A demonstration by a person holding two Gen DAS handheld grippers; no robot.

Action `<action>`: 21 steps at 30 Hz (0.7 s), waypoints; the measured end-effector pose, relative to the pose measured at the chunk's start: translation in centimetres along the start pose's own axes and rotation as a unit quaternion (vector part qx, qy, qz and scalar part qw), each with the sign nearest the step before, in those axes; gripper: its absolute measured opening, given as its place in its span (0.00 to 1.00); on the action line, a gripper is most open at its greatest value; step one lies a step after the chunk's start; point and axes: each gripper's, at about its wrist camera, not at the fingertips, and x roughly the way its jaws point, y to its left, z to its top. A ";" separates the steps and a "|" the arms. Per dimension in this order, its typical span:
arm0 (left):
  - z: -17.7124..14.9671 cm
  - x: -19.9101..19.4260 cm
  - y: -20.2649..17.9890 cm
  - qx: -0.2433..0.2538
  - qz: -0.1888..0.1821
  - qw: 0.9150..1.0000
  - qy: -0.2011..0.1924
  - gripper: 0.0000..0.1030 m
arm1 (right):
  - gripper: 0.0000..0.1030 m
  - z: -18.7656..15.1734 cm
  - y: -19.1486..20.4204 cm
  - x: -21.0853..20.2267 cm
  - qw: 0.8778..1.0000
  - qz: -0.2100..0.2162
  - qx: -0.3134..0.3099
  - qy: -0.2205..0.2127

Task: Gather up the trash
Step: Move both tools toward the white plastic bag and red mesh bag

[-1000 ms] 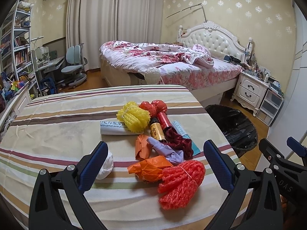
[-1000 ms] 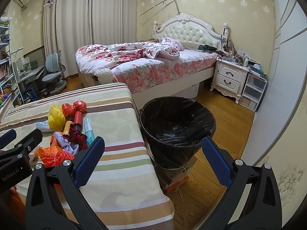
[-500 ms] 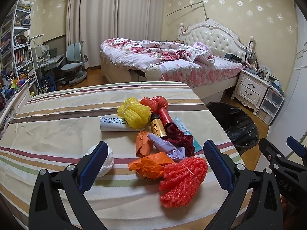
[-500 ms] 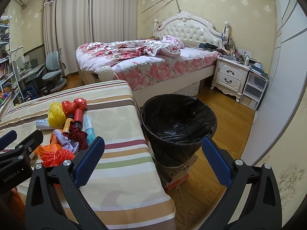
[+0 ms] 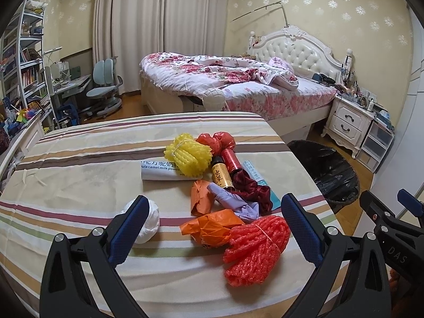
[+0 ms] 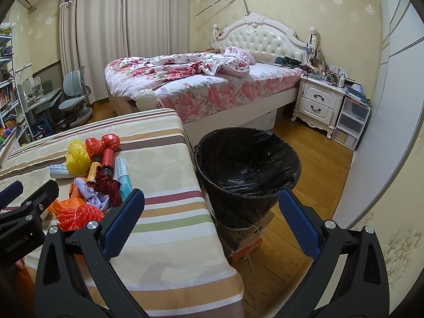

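a floral-quilted bed (image 6: 201, 84) against yellow patterned wallpaper (image 6: 286, 2), closed beige curtains (image 6: 127, 34), wood floor (image 6: 318, 164).

Two foam nets (image 5: 256, 249), two bottles (image 5: 222, 176), one bin (image 6: 247, 169).

unmade floral bed (image 6: 201, 84), white nightstand (image 6: 318, 106), grey desk chair (image 5: 104, 90), bookshelf (image 5: 23, 61), curtains (image 5: 159, 26)

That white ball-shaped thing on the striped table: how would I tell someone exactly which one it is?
Start at the striped table and find the colourful trash pile. The white wad lies alone to that pile's left, just behind the left gripper. It is the only plain white, rounded lump; its neighbours are orange, red and yellow.
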 end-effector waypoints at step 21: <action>0.0 -0.1 0.4 0.004 -0.007 1.000 0.007 0.94 | 0.96 -3.7 1.5 0.1 1.000 0.009 0.006 0.020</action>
